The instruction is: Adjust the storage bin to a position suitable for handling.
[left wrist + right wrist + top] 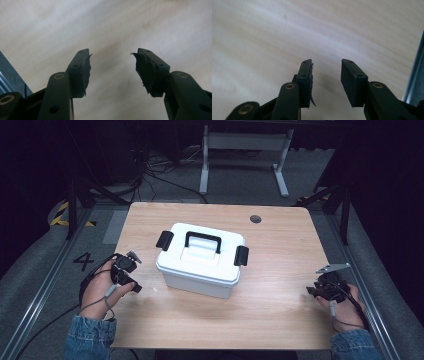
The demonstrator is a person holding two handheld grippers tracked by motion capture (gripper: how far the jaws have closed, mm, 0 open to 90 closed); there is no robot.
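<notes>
A lidded box (202,260) sat on the table (280,310), near the middle and slightly left, turned at an angle to the edges. A handle (203,240) lay on its lid, with one latch (164,240) at the left end and another latch (241,255) at the right end. The left gripper (127,275) was at the table's left edge, just beside the box. The right gripper (325,287) was at the right edge, well apart from the box. A round hole (255,219) lay behind the box, toward the far right. Beyond the table stood a frame (245,155) on the floor.
</notes>
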